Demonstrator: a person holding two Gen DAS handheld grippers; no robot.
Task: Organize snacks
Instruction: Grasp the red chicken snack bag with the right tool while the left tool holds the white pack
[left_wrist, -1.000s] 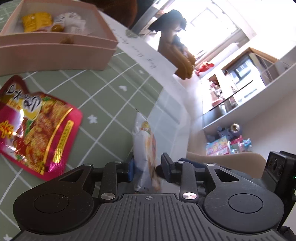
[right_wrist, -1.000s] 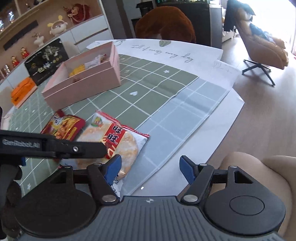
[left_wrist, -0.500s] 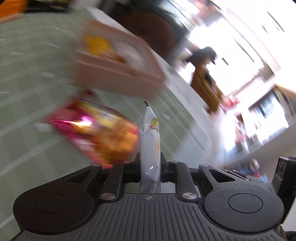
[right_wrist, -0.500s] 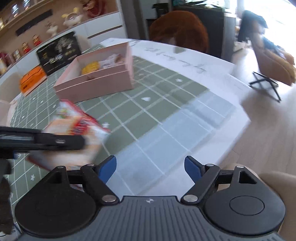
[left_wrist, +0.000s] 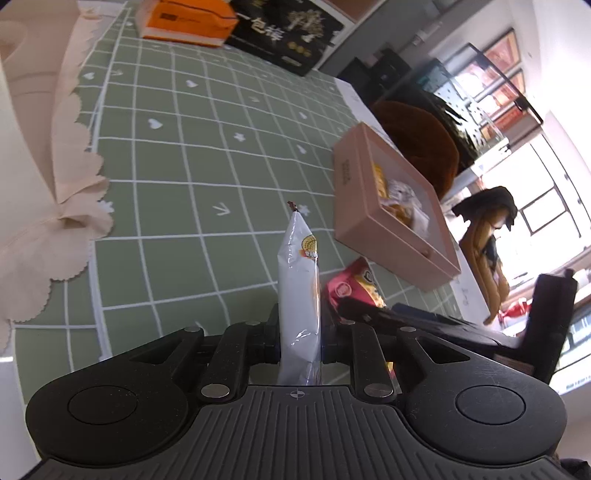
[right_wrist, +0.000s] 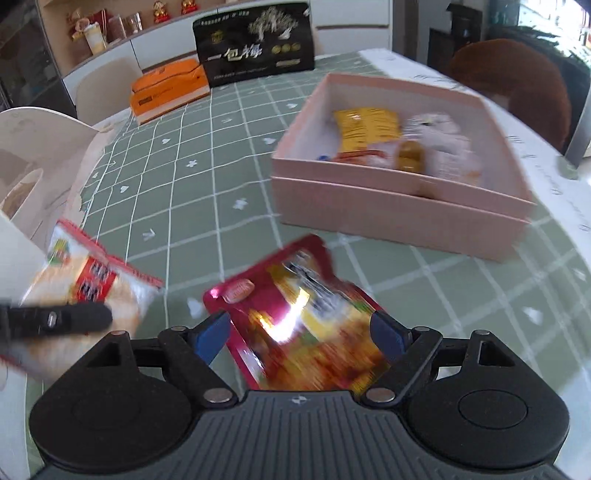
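Note:
My left gripper (left_wrist: 300, 341) is shut on a white rice-cracker packet (left_wrist: 298, 288), held edge-on above the green checked cloth; the same packet (right_wrist: 92, 280) shows at the left of the right wrist view, with the left gripper's finger (right_wrist: 59, 319) across it. My right gripper (right_wrist: 301, 332) is open, its blue pads either side of a red shiny snack pouch (right_wrist: 306, 317) lying on the cloth. The pouch (left_wrist: 354, 288) also shows right of the white packet. A pink box (right_wrist: 399, 206) holding several snacks stands beyond it; it also shows in the left wrist view (left_wrist: 391, 236).
An orange box (right_wrist: 166, 92) and a black bag with gold print (right_wrist: 255, 44) stand at the table's far side. A white chair back (right_wrist: 33, 147) and a scalloped cloth edge (left_wrist: 55, 221) lie to the left. A brown furry seat (right_wrist: 513, 74) is behind the pink box.
My left gripper has closed on the white packet, lifted it and swung left. My right gripper has moved over the red pouch, still open.

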